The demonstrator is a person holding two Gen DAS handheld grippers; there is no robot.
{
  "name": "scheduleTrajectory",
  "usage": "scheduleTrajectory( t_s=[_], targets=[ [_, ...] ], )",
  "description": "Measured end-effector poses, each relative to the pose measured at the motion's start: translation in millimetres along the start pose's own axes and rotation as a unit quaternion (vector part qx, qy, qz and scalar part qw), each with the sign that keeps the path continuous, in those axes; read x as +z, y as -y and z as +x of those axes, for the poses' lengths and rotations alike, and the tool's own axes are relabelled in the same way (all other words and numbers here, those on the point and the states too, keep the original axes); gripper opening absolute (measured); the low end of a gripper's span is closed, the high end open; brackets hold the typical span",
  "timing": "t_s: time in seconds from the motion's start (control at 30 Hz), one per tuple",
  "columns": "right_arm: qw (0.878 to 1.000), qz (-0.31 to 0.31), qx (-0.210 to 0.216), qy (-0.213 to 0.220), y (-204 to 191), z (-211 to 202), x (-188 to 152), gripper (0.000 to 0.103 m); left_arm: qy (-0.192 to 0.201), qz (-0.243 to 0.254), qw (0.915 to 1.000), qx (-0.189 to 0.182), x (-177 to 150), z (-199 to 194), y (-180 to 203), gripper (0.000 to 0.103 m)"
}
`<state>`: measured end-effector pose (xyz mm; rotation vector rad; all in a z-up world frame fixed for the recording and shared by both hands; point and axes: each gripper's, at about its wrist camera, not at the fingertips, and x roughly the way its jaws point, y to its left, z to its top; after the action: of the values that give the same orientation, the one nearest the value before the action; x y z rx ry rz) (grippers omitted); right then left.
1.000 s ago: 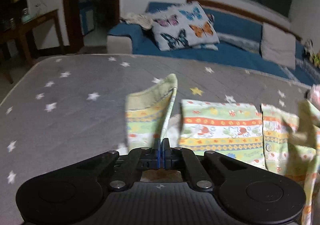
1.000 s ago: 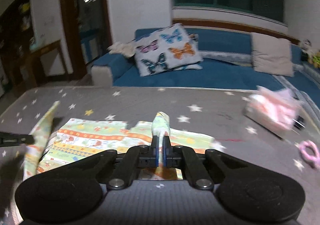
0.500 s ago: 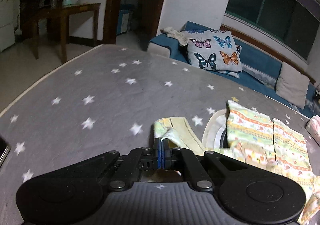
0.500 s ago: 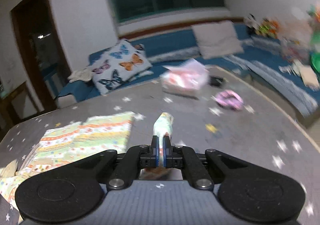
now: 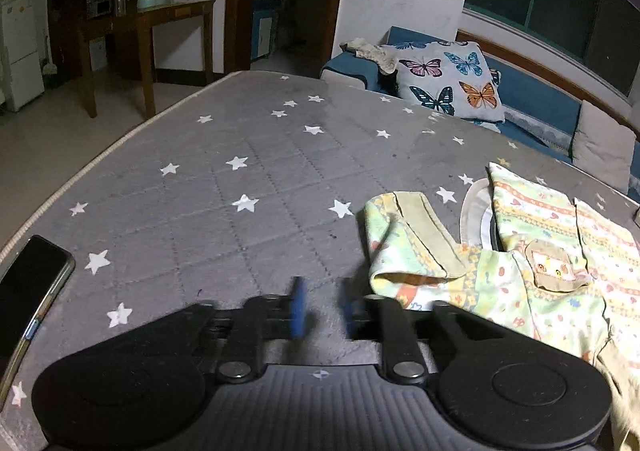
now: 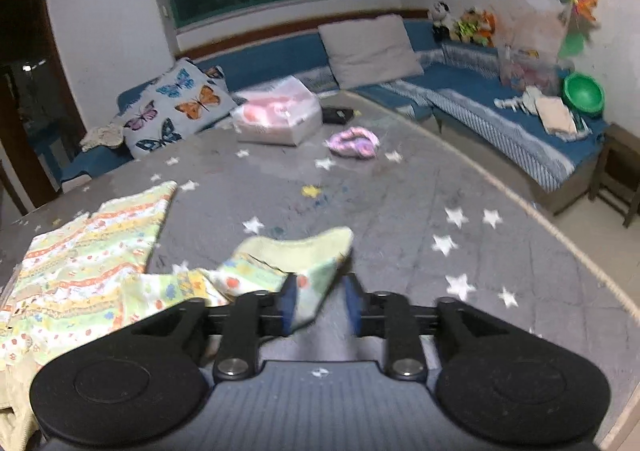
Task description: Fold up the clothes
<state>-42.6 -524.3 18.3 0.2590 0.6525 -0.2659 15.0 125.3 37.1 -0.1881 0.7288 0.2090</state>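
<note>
Both the left gripper (image 5: 320,307) and right gripper (image 6: 320,305) are spread apart, empty; the patterned garment (image 5: 540,263) is seen at lower right.

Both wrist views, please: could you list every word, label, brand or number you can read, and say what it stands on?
No text can be read in either view.
The printed shirt carries only picture patterns; its chest patch shows small figures, with no letters legible.
The pink package is too blurred to read.
The phone has a dark screen.
</note>
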Motion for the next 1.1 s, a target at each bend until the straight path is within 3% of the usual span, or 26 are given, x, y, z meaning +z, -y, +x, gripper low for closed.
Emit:
scheduleTrajectory(
  t_s=[0.07,0.13,0.27,0.53,0.73,0.9,1.1],
  targets=[
    [1.0,-0.016,0.011,0.007,-14.2,-2.7,4.4,0.046,0.003,0.006,1.0,-0.001,-2.2,-1.6,3.7,0.055],
    [0.999,-0.037,0.018,0.006,-27.9,0.5,6.1,0.073,0.005,0.011,0.9999,-0.007,-3.3,-2.8,8.0,0.065],
    [0.996,-0.092,0.002,-0.001,-53.4,15.4,2.2,0.083,0.017,0.021,0.9996,-0.006,-3.0,-6.1,15.1,0.08],
    [0.984,-0.165,-0.047,-0.048,-53.5,29.2,-26.4,0.086,0.028,0.026,0.9993,0.001,1.2,-7.7,15.1,0.089],
    [0.983,-0.157,-0.08,-0.041,-25.7,7.5,-31.9,0.091,0.025,0.031,0.9992,0.001,2.3,-3.0,20.8,0.093],
    [0.988,-0.137,-0.072,-0.017,-26.1,9.5,-13.1,0.093,0.029,0.044,0.9986,-0.003,1.9,-2.9,30.8,0.097],
    [0.986,-0.153,-0.056,-0.028,-39.6,47.4,-1.6,0.093,0.025,0.052,0.9983,0.008,-0.3,-0.2,32.1,0.099]
  ],
)
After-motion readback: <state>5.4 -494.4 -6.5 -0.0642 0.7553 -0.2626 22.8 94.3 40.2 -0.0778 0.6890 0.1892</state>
